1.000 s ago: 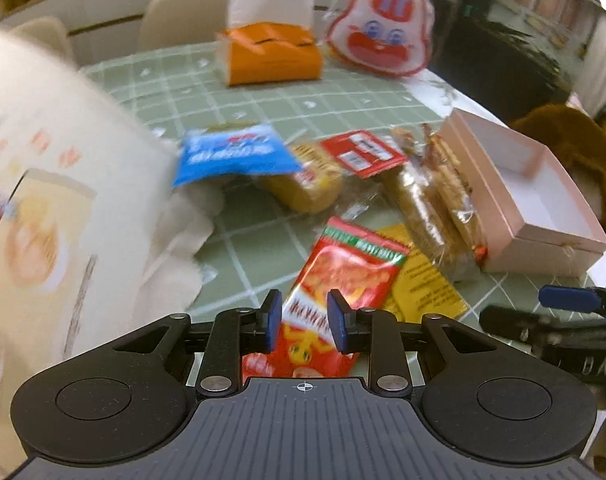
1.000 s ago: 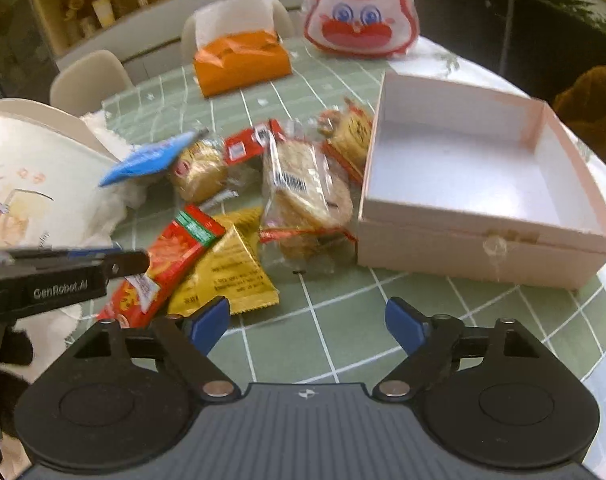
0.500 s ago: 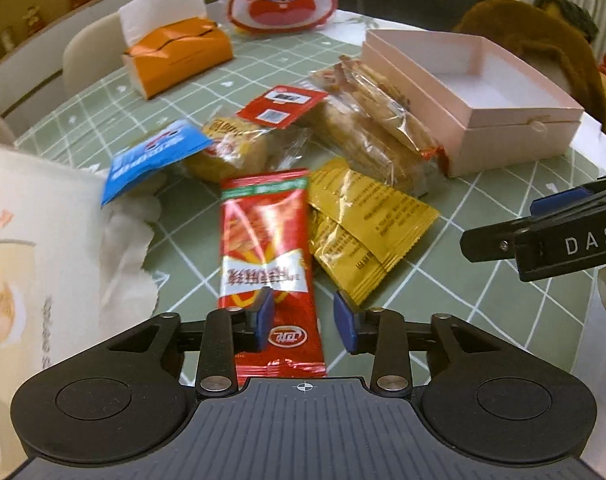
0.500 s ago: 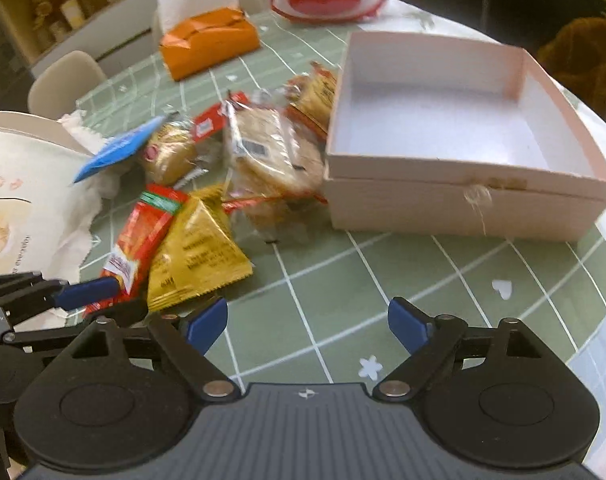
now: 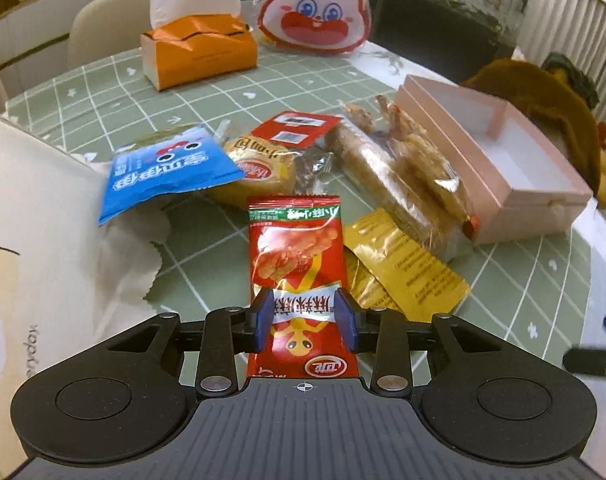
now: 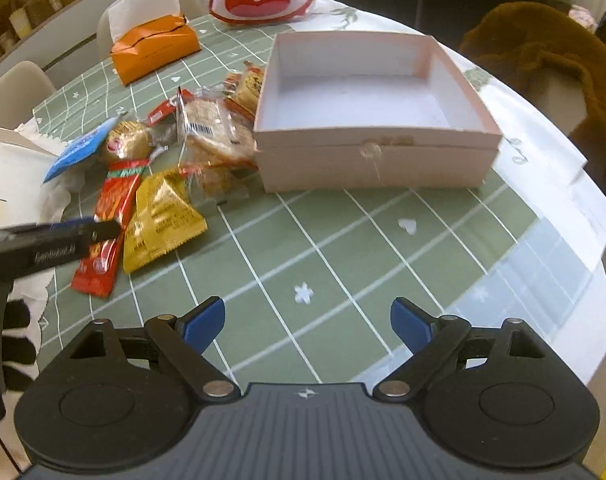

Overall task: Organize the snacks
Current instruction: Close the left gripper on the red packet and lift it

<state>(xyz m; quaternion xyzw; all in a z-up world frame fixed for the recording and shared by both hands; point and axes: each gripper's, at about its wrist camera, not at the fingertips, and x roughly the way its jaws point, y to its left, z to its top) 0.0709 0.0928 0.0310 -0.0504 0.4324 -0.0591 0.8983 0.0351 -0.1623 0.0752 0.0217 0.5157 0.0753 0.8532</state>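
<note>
A long red snack packet (image 5: 299, 240) lies flat on the green checked table, its near end between the fingers of my left gripper (image 5: 303, 314). The jaws are closing, and the pads stand at the packet's edges without visibly squeezing it. Yellow packets (image 5: 407, 268) lie just right of it. Behind are a blue packet (image 5: 163, 172), a small round cake (image 5: 263, 176) and clear-wrapped pastries (image 5: 395, 172). The pink box (image 6: 375, 160) stands empty. My right gripper (image 6: 307, 322) hangs open over bare table in front of the box, holding nothing. The left gripper (image 6: 83, 232) reaches in from the left there.
A white paper bag (image 5: 31, 240) fills the left edge. An orange tissue box (image 5: 199, 52) and a rabbit-faced bag (image 5: 315, 8) sit at the back. A brown plush (image 6: 543, 52) lies beyond the box. The table's rim curves close on the right.
The left gripper's jaws went from nearly shut to partly apart and came down over the red packet's near end. The right gripper slid rightward, in front of the box.
</note>
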